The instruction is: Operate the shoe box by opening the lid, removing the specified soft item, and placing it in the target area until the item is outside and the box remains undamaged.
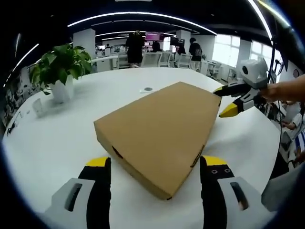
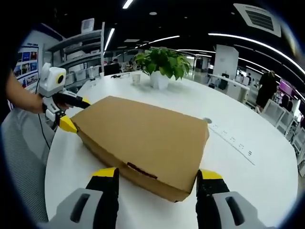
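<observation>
On the white counter (image 1: 57,138) lies the box (image 1: 159,129), lid shut, its near corner between the wide-spread left tongs (image 1: 155,169). At the far corner the right tongs (image 1: 228,101) straddle the box's edge, parted, gripping nothing. Bare counter rings the box on all sides. A potted plant (image 1: 59,69) stands well apart, a socket strip (image 2: 233,140) beyond the box's other side.
</observation>
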{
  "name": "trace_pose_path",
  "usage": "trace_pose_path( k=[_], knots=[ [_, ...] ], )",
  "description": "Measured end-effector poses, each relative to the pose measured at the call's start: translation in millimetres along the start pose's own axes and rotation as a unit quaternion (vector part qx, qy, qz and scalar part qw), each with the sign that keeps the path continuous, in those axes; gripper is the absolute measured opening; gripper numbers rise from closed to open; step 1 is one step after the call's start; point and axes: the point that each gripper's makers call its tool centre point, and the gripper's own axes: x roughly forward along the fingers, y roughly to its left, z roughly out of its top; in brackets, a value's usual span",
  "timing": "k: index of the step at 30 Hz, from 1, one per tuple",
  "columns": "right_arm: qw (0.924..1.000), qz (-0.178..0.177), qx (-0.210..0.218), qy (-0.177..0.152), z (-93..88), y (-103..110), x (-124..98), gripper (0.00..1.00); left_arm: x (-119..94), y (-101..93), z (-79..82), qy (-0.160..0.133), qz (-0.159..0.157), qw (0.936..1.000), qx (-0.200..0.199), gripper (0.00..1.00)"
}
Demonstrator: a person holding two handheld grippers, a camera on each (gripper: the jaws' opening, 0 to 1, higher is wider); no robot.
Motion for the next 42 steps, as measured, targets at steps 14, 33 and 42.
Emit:
trace_pose_path(
  k=[14, 33, 42],
  knots=[
    [0.9999, -0.01, 0.01, 0.001, -0.5, 9, -3, 0.58, -2, 8.1, 0.6, -0.005, -0.036, 0.9992, 0.013, 0.74],
    [0.9995, -0.03, 0.004, 0.01, -4.7, 45, -3, 0.51, -17, 40.5, -5.7, 0.017, -0.098, 0.9937, 0.053, 0.73],
    [0.9991, -0.035, 0.021, 0.005, -3.5, 68, -5, 0.48, -27, 48.4, -10.0, 0.025, -0.118, 0.9905, 0.065, 0.73]
  ],
)
